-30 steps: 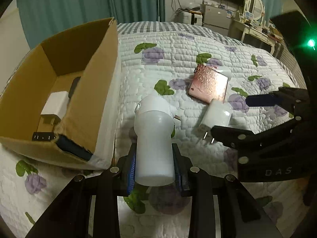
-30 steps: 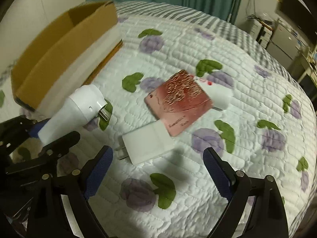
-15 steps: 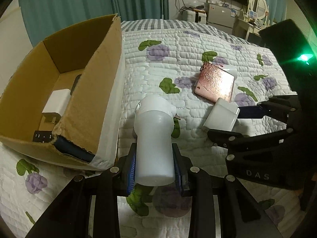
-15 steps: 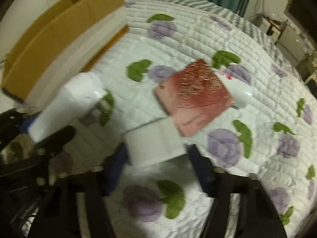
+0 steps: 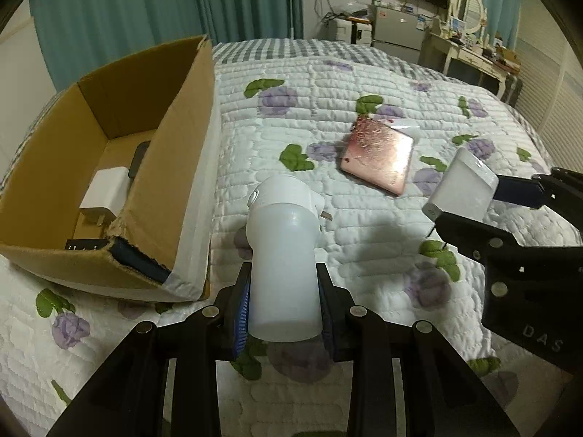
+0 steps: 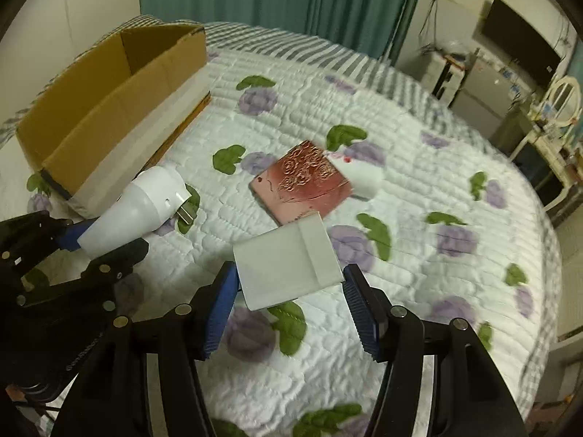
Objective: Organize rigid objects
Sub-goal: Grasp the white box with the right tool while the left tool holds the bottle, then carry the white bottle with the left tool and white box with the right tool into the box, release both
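Observation:
My left gripper [image 5: 284, 302] is shut on a white cone-shaped plug-in device [image 5: 282, 251], held above the quilt just right of the open cardboard box [image 5: 182, 153]. My right gripper [image 6: 291, 298] is shut on a white square charger [image 6: 288, 262] and holds it lifted off the bed; the charger also shows in the left wrist view [image 5: 461, 187]. The white device also shows in the right wrist view [image 6: 138, 207]. A pink embossed square case [image 6: 306, 182] lies on the quilt with a small white object [image 6: 364, 178] partly under its far edge.
The box holds a white charger [image 5: 105, 193], a dark phone-like item [image 5: 138, 153] and a black item [image 5: 87, 244]. The bed is covered by a white floral quilt [image 6: 419, 255]. Teal curtains, a TV and a dresser stand behind.
My right gripper closed on the white square charger and lifted it off the quilt. My left gripper kept hold of the white device and rose slightly.

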Action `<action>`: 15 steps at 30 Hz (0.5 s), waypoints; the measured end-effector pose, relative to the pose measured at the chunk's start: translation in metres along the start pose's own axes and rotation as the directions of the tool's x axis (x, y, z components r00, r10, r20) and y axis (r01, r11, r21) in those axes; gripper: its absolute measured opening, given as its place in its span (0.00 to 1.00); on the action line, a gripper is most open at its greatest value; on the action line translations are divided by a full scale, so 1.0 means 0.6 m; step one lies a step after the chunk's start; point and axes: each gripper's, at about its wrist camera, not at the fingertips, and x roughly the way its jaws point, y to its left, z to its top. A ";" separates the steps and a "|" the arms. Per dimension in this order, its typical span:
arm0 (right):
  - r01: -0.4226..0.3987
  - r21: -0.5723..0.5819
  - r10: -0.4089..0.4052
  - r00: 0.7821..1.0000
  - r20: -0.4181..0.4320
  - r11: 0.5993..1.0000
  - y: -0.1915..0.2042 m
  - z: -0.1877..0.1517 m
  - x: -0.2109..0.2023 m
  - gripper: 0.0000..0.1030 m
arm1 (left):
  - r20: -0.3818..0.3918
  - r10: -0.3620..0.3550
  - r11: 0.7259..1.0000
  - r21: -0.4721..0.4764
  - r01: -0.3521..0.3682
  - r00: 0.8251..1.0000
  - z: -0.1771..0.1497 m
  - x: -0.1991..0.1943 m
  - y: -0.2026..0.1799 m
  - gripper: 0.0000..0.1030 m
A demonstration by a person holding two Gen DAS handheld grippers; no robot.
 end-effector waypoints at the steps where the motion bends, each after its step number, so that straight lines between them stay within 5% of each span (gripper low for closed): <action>1: 0.014 0.005 -0.014 1.000 0.001 1.000 -0.003 -0.003 -0.007 0.57 | 0.004 -0.006 1.000 0.001 0.006 1.000 -0.001 -0.007 -0.001 0.31; 9: 0.082 0.073 -0.085 0.996 0.030 0.994 -0.007 -0.036 -0.097 0.57 | 0.070 -0.073 0.997 0.030 0.072 0.995 -0.005 -0.079 -0.013 0.31; 15: 0.162 0.069 -0.166 0.984 0.065 0.984 0.010 -0.030 -0.189 0.57 | 0.182 -0.131 0.991 0.040 0.126 0.975 0.014 -0.172 0.006 0.31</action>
